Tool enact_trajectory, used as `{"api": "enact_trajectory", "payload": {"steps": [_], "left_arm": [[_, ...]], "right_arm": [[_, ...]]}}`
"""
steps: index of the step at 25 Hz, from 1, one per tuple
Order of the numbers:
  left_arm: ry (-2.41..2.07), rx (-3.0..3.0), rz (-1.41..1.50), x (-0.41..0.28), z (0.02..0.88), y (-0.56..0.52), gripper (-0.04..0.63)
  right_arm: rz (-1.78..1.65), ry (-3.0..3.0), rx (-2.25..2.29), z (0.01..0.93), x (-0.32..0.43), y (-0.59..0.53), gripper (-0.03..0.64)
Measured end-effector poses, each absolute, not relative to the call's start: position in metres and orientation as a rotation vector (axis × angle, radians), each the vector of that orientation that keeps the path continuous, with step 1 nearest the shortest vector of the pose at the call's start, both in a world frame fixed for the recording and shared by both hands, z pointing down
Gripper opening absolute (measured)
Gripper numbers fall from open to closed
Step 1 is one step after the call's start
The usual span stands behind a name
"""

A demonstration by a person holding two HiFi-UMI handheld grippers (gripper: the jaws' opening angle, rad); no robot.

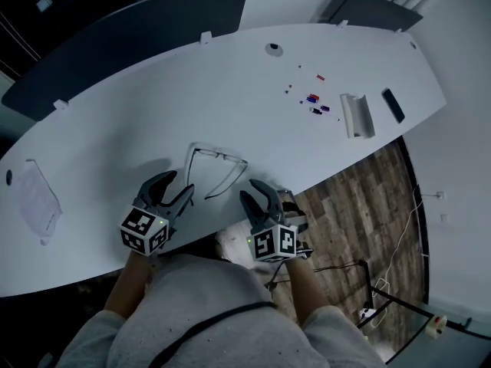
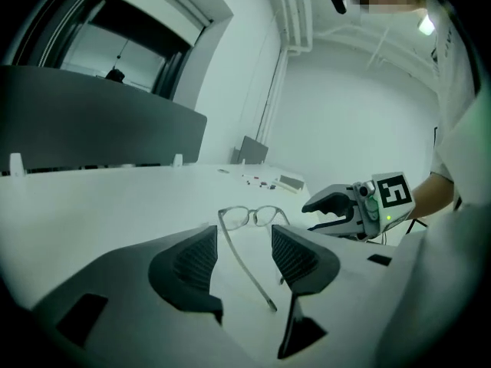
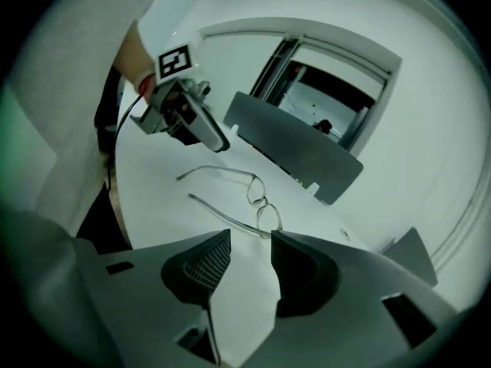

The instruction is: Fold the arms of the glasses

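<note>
Thin-framed glasses (image 1: 217,167) lie on the white table (image 1: 230,98), arms spread wide and pointing toward the near edge. My left gripper (image 1: 178,184) stands open just left of the left arm tip. My right gripper (image 1: 252,192) is open at the table's edge, right of the other arm. In the left gripper view the glasses (image 2: 249,216) lie ahead, one arm running back between the open jaws of my left gripper (image 2: 244,259) without touching them; the right gripper (image 2: 326,208) shows beyond. In the right gripper view the glasses (image 3: 258,198) sit just past my right gripper (image 3: 249,263), with nothing between its jaws.
Several small pens and caps (image 1: 314,104), a white holder (image 1: 357,115) and a black phone (image 1: 393,106) lie at the far right of the table. A crumpled clear bag (image 1: 38,202) rests at the left. Dark partitions (image 1: 130,37) stand behind. Wooden floor (image 1: 360,205) lies beyond the near edge.
</note>
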State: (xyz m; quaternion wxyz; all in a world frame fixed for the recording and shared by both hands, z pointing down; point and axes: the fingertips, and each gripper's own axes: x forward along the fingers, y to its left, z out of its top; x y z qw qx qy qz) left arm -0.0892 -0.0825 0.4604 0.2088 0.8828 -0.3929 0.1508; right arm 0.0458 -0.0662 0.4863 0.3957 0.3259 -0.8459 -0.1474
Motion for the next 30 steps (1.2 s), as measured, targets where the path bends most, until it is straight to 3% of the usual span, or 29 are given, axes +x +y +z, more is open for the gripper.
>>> {"api": "enact_trajectory", "payload": {"steps": [7,17,21,30], "left_arm": [[-1.027,2.380,0.539,-0.082,0.488,-0.093,0.225],[-0.954,2.342,0.515,-0.074,0.496,-0.091,0.225],[-0.916,2.327,0.480,-0.070,0.496,-0.087,0.225],[-0.897,2.334,0.434,-0.072,0.491,-0.077,0.224]], "right_arm": [[-0.683,-1.978,0.624,0.505,0.028,-0.077,0.176],[-0.768,-1.935,0.598,0.517,0.018,-0.085,0.175],[-0.796,-1.927,0.643,0.514,0.020,-0.091,0.118],[-0.838,-1.960,0.659,0.502,0.018,-0.088,0.078]]}}
